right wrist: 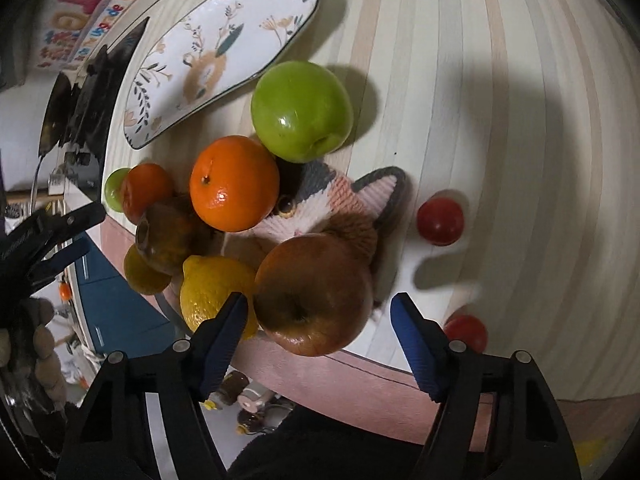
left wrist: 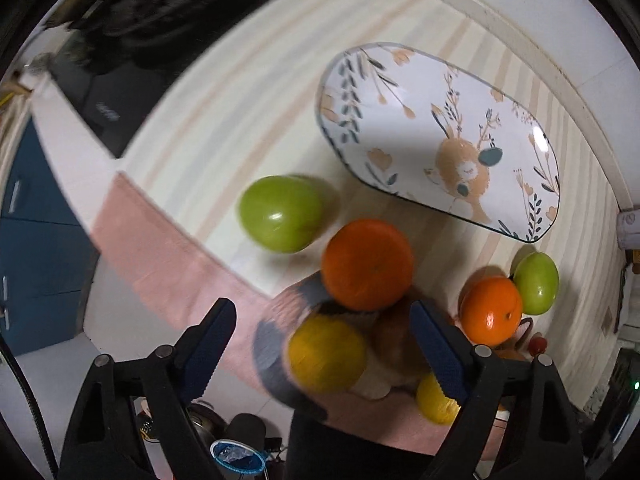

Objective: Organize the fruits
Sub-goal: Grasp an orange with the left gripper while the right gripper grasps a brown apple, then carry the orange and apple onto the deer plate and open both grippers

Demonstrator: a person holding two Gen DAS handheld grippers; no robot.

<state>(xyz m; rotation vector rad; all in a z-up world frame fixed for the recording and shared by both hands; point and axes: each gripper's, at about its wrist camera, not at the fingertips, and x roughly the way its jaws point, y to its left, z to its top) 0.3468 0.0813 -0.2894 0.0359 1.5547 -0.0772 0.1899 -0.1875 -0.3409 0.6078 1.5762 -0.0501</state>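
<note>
In the left wrist view my left gripper (left wrist: 320,332) is open above a yellow lemon (left wrist: 327,354), with an orange (left wrist: 367,264) just beyond it. A green apple (left wrist: 281,213) lies to the left. A second orange (left wrist: 492,310) and green apple (left wrist: 536,289) lie to the right. The oval deer-pattern plate (left wrist: 436,136) holds nothing. In the right wrist view my right gripper (right wrist: 320,332) is open around a red-brown apple (right wrist: 314,294), beside a lemon (right wrist: 212,292), an orange (right wrist: 234,183) and a green apple (right wrist: 302,110).
The fruits lie on a cat-face mat (right wrist: 340,196) on a striped tablecloth (right wrist: 500,120) near the table's pink front edge (right wrist: 380,376). Two small red fruits (right wrist: 440,221) (right wrist: 466,332) lie to the right. A black stove top (left wrist: 132,60) is at the far left.
</note>
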